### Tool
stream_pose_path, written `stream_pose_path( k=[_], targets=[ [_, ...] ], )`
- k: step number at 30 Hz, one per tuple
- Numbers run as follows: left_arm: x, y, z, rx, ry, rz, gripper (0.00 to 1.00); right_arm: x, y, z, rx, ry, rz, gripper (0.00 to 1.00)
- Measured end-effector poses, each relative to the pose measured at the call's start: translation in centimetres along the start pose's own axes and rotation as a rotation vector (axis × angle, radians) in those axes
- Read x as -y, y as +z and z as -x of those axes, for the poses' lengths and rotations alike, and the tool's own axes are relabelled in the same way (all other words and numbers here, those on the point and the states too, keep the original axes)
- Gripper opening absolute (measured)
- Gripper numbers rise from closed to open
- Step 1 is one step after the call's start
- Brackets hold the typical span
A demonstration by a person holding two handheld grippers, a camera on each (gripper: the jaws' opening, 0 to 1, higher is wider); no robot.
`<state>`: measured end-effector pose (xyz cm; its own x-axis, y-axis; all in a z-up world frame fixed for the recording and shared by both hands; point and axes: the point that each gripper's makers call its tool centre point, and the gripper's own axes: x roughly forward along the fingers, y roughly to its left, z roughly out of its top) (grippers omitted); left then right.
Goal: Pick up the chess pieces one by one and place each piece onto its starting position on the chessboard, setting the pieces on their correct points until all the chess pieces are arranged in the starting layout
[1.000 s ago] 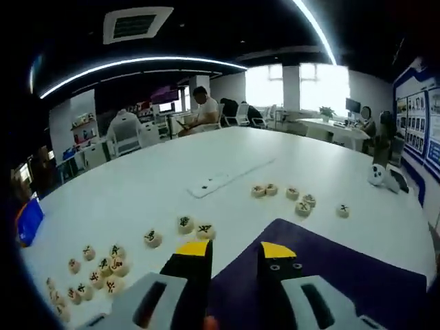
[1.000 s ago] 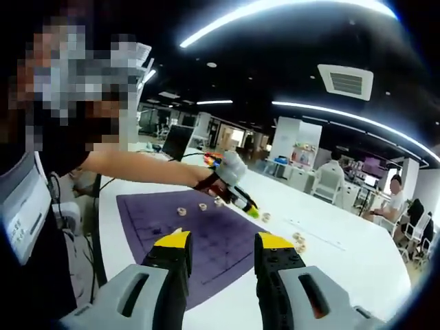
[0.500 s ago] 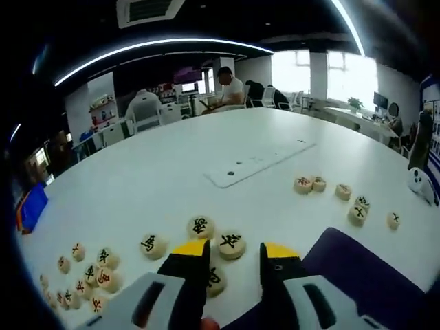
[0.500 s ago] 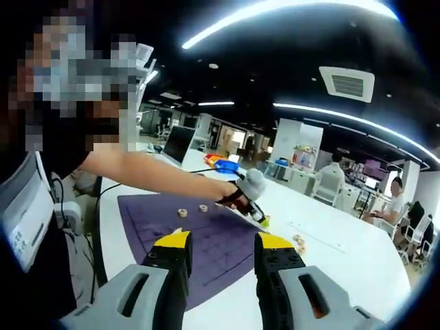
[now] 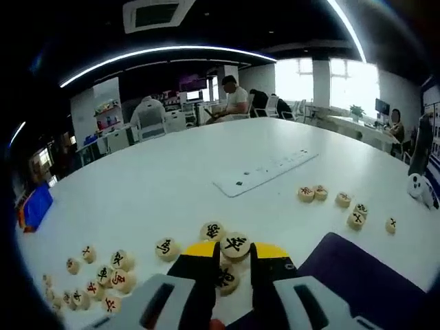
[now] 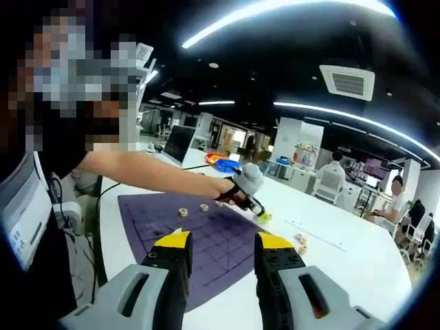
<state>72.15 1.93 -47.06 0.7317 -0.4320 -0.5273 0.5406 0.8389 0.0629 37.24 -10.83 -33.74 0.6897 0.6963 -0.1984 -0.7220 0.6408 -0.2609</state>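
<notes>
On the white counter [image 5: 172,185], far left in the left gripper view, we see a blue-and-orange box [image 5: 34,206] at the edge, then a loose cluster of round chess pieces [image 5: 103,271] w/ black and red characters. Next rightward: a single piece [image 5: 166,248], another [image 5: 212,230], and one w/ a black character [image 5: 236,245] just beyond the yellow fingertips. The left gripper [image 5: 230,258] sits low over the counter, its fingers narrowed around a piece [image 5: 225,278] lying between them; we can't tell whether the pads actually touch it. Further back, a flat white power strip [image 5: 265,172] lies across the counter. Right of that, a scattered row of pieces [image 5: 344,205] runs toward the edge, and the purple chessboard mat [image 5: 357,275] fills the lower right corner. People sit at desks in the bkgd. In the right gripper view, a person's arm reaches across from the left to the left gripper [image 6: 249,192], which is down near the far edge of the purple mat [image 6: 206,240]. Two pieces [image 6: 192,210] already sit on the mat, near its far side. The right gripper [image 6: 218,244] is held well above the counter, fingers apart w/ nothing between them. A few more pieces [image 6: 300,238] lie on the white counter beyond the mat, to the right.
</notes>
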Motion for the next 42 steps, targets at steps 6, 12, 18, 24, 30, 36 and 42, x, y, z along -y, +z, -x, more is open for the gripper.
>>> stream_pose_path(
  k=[6, 12, 18, 24, 30, 36, 42],
  targets=[
    [-0.7, 0.5, 4.4, -0.004, -0.011, -0.042, 0.20, -0.3, 0.1, -0.1, 0.001, 0.007, 0.004, 0.37],
    [-0.8, -1.1, 9.6, -0.023, -0.013, -0.053, 0.20, -0.3, 0.0, -0.1, -0.005, 0.004, 0.002, 0.37],
    [0.8, -2.5, 15.4, 0.040, -0.086, -0.063, 0.20, -0.3, 0.0, -0.1, -0.012, 0.000, 0.004, 0.37],
    [2.1, -4.0, 21.2, 0.096, -0.132, -0.108, 0.20, -0.7, 0.3, -0.3, -0.011, 0.014, 0.015, 0.37],
    [3.5, -6.7, 26.2, 0.108, -0.178, -0.140, 0.20, -0.6, 0.1, -0.3, -0.016, 0.013, 0.014, 0.37],
    [5.2, -9.2, 28.5, 0.089, -0.231, -0.161, 0.20, -0.5, 0.1, -0.1, -0.016, 0.011, 0.015, 0.37],
    [6.5, -12.0, 29.3, 0.047, -0.262, -0.200, 0.20, -0.6, 0.2, -0.1, -0.014, 0.014, 0.022, 0.37]
  ],
)
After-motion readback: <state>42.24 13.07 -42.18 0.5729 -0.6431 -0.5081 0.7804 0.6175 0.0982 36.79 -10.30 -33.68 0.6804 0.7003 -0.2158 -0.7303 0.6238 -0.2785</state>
